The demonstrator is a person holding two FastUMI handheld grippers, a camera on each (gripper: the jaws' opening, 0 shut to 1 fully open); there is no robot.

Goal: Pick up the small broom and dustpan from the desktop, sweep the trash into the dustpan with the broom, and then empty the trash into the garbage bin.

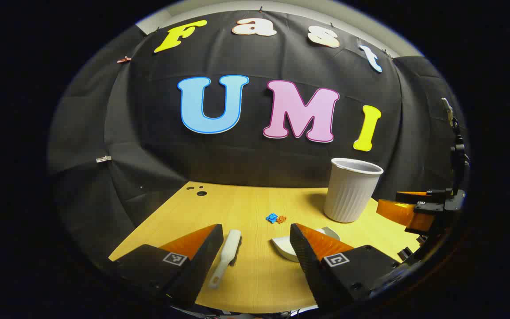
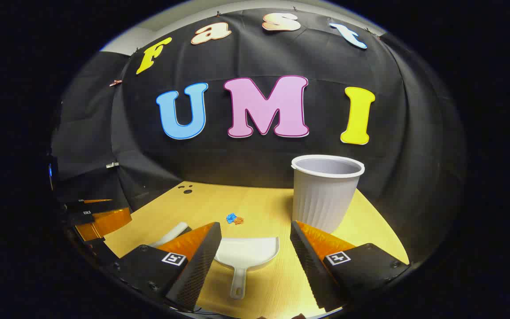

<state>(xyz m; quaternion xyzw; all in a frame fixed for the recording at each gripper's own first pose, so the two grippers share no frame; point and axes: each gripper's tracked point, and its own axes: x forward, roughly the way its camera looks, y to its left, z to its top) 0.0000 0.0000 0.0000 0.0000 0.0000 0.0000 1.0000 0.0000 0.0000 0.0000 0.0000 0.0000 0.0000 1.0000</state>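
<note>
Nothing of the job was done yet, as far as I could judge. My left gripper [image 1: 253, 241] stood wide apart and empty above the near edge of the desk [image 1: 246, 208], with the small broom [image 1: 227, 256] lying flat on the wood just inside its left finger. My right gripper [image 2: 255, 241] was likewise spread wide and holding nothing, and the dustpan [image 2: 247, 253] lay between its fingers, handle toward me, untouched. The trash [image 2: 234, 218], a small blue and orange scrap, sat on the desk beyond the dustpan, apart from both tools. The bin [image 2: 324, 191] stood upright to the right, near the trash. Picking up both tools, sweeping and emptying all remained.
</note>
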